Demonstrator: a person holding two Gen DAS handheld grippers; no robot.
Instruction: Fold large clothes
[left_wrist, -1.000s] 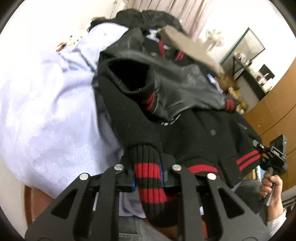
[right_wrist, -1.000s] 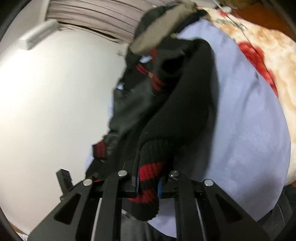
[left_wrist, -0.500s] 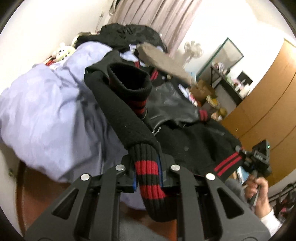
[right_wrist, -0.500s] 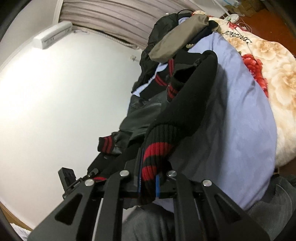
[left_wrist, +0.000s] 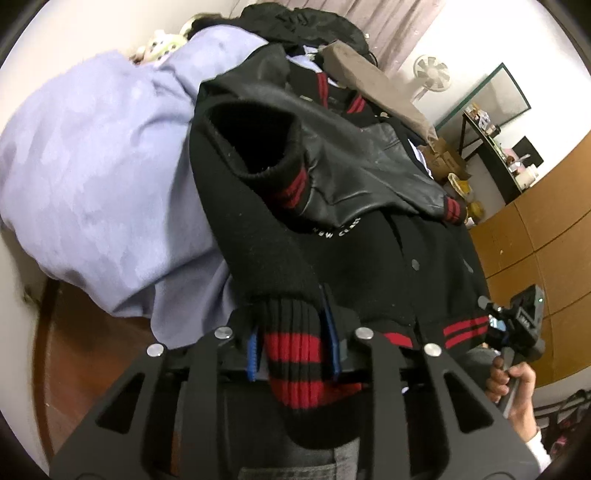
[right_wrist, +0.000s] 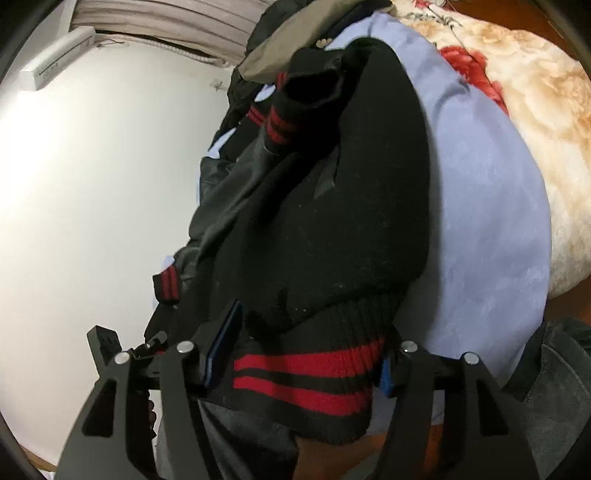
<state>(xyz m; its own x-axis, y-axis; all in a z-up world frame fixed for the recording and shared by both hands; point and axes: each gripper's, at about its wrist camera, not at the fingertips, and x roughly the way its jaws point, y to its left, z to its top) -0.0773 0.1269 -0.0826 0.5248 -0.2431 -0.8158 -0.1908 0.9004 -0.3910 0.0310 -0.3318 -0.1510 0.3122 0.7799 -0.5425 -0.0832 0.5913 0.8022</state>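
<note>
A black varsity jacket (left_wrist: 369, 258) with leather sleeves and red stripes lies over lavender bedding, one sleeve cuff (left_wrist: 255, 144) gaping toward me. My left gripper (left_wrist: 293, 332) has the ribbed red-striped hem (left_wrist: 295, 354) between its blue pads; the jaws are opening and thin gaps show beside the cloth. In the right wrist view the same jacket (right_wrist: 314, 221) fills the middle. My right gripper (right_wrist: 303, 354) is opening wide, and the flattened hem band (right_wrist: 303, 373) lies loose between its pads. A hand holds the right gripper (left_wrist: 517, 325) at the jacket's far hem corner.
Lavender duvet (left_wrist: 92, 166) spreads left of the jacket, with a floral blanket (right_wrist: 535, 92) beyond it. Dark clothes and a tan garment (left_wrist: 369, 85) are piled at the bed's far end. A fan (left_wrist: 432, 74), a cluttered desk (left_wrist: 491, 122) and a wooden wardrobe (left_wrist: 535, 240) stand at right.
Both grippers pinched the ribbed hem tightly before. Now both sets of jaws have spread, the right far wider, and the hem band has flattened out between its pads.
</note>
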